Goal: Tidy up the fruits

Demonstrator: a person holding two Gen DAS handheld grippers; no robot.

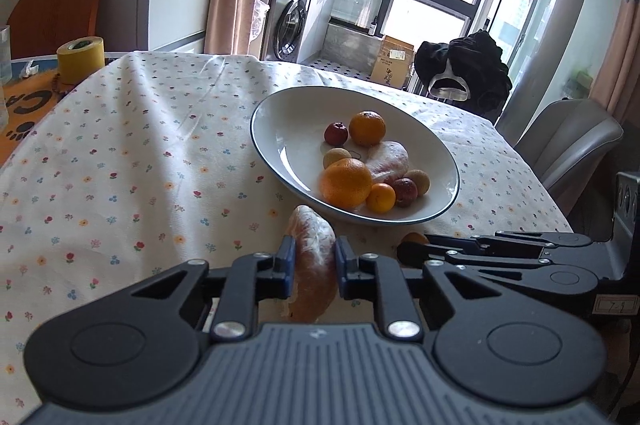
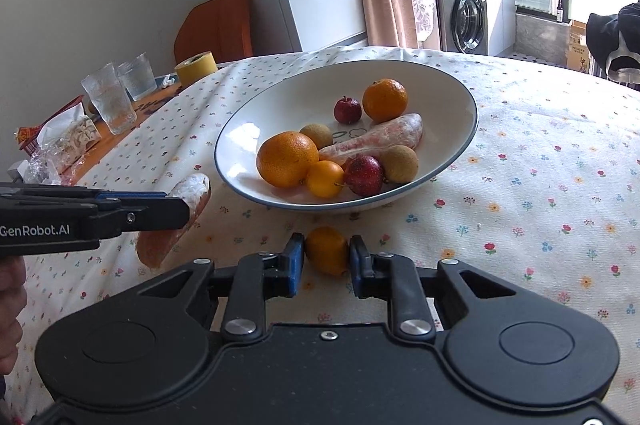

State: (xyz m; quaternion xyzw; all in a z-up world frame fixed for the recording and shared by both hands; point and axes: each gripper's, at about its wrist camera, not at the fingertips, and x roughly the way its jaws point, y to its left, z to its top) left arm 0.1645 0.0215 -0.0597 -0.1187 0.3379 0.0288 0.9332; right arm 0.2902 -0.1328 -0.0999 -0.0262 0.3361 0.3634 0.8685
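Left wrist view: left hand-held gripper (image 1: 311, 259) clamps a peeled pomelo segment (image 1: 313, 257) just before the white bowl (image 1: 280, 105) on the counter (image 1: 120, 145). Right wrist view: right hand-held gripper (image 2: 327, 259) grips a small orange (image 2: 326, 250) below the bowl's near rim.

I see the white blue-rimmed ceramic bowl (image 2: 460, 93) on the surface (image 2: 540, 185); just before it lie a small round orange citrus (image 2: 326, 253) and, to its left, a peeled pomelo segment (image 2: 188, 197). Seven fruits sit inside the bowl.
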